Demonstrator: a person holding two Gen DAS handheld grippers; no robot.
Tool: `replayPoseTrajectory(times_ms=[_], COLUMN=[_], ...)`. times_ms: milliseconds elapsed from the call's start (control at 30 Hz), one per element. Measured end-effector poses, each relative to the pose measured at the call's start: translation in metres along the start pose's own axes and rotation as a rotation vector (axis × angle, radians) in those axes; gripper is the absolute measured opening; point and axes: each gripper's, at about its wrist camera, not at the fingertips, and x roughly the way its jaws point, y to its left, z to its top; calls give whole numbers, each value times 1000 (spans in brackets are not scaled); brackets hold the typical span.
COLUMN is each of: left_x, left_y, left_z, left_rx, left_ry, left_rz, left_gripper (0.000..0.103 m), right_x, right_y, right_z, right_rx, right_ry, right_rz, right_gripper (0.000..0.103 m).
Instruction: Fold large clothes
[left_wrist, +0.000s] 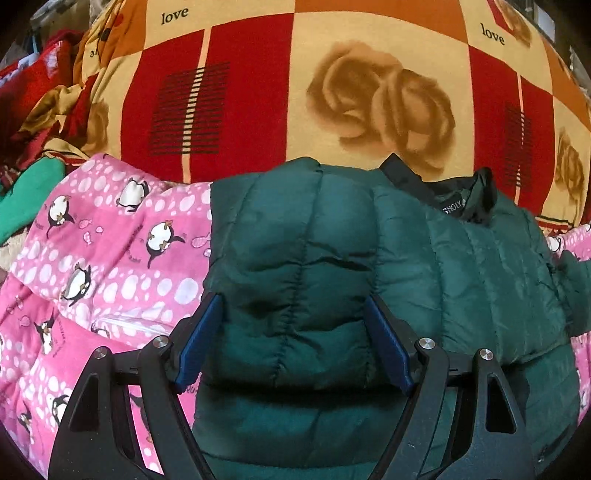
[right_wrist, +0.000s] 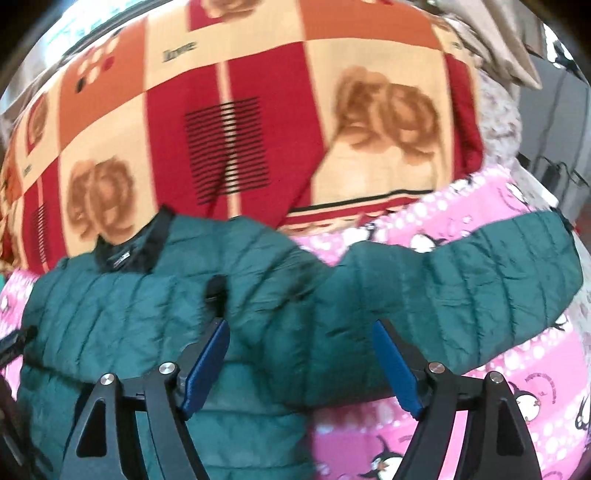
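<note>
The green puffer jacket lies on the pink penguin blanket, collar toward the red-and-orange patterned bedspread. On the left side a quilted panel looks already folded over; on the right the sleeve stretches out sideways. My left claw stands wide over the folded panel, gripping nothing. My right claw is wide too, empty, above the sleeve's root. I judge the sleeve is next: pinch near the cuff, carry it flat across the body, avoid dragging the puffy layers.
</note>
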Motion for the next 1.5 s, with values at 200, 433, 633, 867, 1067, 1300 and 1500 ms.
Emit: replayPoseTrajectory(times_ms=[200, 433, 633, 867, 1067, 1300, 1500], left_x=[1, 5, 4, -17, -22, -10, -10], left_y=[-1, -3, -3, -7, -15, -11, -9], left_z=[-1, -2, -1, 4, 3, 2, 2], left_rx=[0, 13, 5, -4, 22, -4, -13], left_ry=[-4, -5, -4, -48, -66, -23, -24], left_rz=[-1, 11, 1, -82, -119, -126, -131], left_gripper=[79, 80, 81, 81, 81, 81, 81], right_x=[19, 32, 38, 43, 44, 39, 30], right_y=[-31, -58, -77, -91, -104, -128, -168], right_z=[1, 0, 1, 3, 4, 7, 6], right_rx=[70, 91, 121, 130, 140, 170, 252], right_ry=[16, 37, 51, 59, 57, 43, 29], right_rz=[-49, -107, -138, -172, -201, -248, -305], right_gripper=[77, 77, 77, 77, 77, 77, 77])
